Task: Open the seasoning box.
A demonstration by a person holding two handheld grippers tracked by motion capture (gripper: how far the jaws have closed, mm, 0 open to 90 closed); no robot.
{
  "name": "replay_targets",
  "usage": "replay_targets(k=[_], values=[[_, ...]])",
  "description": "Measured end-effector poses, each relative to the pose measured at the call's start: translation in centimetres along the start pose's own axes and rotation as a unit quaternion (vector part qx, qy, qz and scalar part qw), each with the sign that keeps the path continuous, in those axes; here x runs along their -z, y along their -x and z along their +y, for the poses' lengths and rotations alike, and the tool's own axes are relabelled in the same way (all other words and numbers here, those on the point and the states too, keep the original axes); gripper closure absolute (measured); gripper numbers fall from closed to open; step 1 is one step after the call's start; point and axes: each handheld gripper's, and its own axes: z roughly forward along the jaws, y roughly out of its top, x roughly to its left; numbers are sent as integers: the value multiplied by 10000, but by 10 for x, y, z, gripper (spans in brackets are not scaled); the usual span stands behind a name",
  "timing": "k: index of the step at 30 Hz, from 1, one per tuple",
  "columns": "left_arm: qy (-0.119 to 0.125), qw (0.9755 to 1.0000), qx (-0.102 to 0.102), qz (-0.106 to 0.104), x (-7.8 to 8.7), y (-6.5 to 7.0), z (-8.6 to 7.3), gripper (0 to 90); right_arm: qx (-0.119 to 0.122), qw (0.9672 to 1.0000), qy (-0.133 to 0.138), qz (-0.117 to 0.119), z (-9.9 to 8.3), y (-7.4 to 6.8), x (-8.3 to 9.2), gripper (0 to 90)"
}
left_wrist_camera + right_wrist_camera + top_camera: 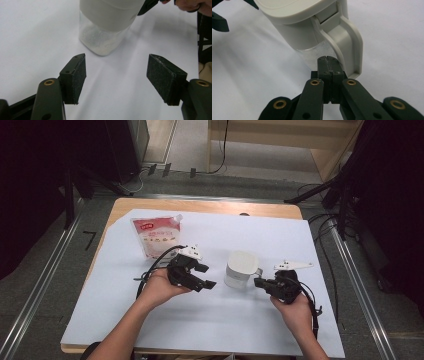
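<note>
At the far left of the white sheet (pixel 150 320) lies a flat red-and-white pouch (pixel 156 236), untouched, its spout corner pointing toward the far right. Next comes the left gripper (pixel 204 276), held low over the sheet with its jaws spread wide and nothing between the pads (pixel 79 75); it points rightward at the jar (pixel 241 269), which stands a little beyond the fingertips, not yet bracketed. The jar itself stands upright near the middle of the sheet, a clear body with pale granules under a grey flip lid, its long axis vertical and its handle (pixel 348 40) turned toward the person's right. Just beside that handle sits the right gripper (pixel 260 282), jaws pressed together on nothing, tips nosed in under the handle's curve and close against the clear wall; whether they touch it I cannot tell. So the right hand is the nearer, at the handle side, while the left has the open span facing the body.
</note>
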Motion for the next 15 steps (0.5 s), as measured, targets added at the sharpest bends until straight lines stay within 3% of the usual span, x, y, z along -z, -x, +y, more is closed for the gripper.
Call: replay_targets(k=[6,11,15], values=[[92,9999,53,-51,1,-1,-1,338,-30,10000,-10,-36,3,7,1,900],[-104,9999,96,39,-4,-3,-2,369,-26,10000,-33,-72,5,11,3,900],[60,9998,171,16,-5,-4,-3,361,-77,9999,-13,-115,7,16,6,900]])
